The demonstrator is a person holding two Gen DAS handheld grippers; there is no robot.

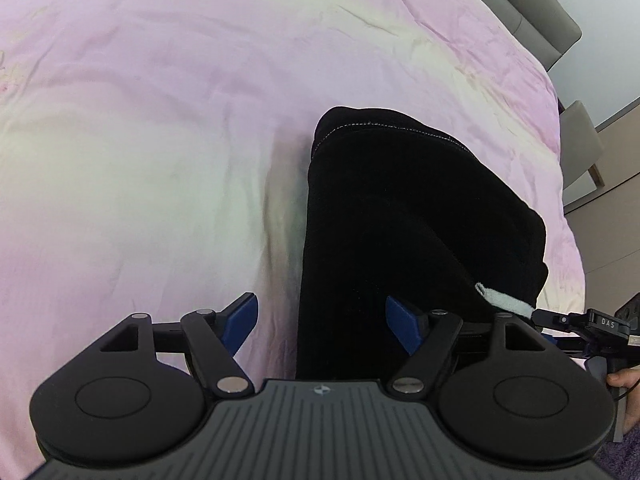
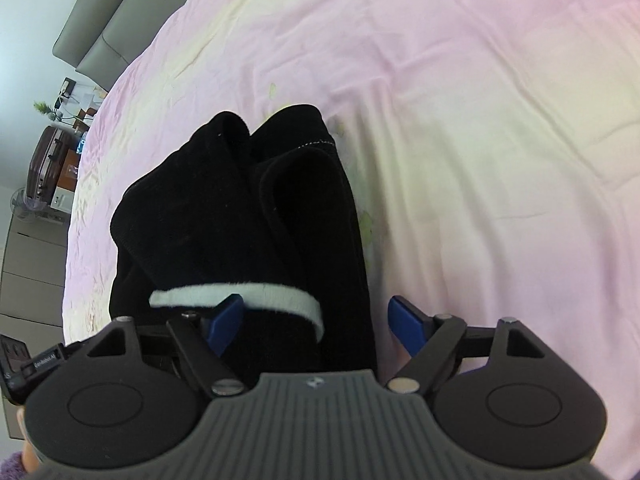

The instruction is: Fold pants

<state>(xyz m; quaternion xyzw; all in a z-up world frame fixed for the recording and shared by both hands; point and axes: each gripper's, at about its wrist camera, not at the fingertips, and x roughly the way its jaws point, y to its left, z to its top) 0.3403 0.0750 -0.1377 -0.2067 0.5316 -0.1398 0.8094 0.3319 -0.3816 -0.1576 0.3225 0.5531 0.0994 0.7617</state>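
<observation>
Black pants (image 1: 420, 220) lie in a folded bundle on a pink bed sheet (image 1: 160, 120). A white inner waistband strip (image 2: 260, 294) shows at the near end, also in the left wrist view (image 1: 504, 300). My left gripper (image 1: 322, 324) is open, its blue pads either side of the bundle's near left edge. My right gripper (image 2: 316, 326) is open over the bundle's near right part (image 2: 240, 208), with the left pad (image 2: 224, 322) at the waistband. Neither gripper holds the cloth.
The pink and pale yellow sheet (image 2: 480, 120) covers the bed all round. A grey headboard (image 1: 532, 8) stands at the far side. A suitcase (image 2: 44, 160) and cluttered furniture (image 2: 32, 248) stand beside the bed. The right gripper's body (image 1: 592, 324) shows at the left wrist view's right edge.
</observation>
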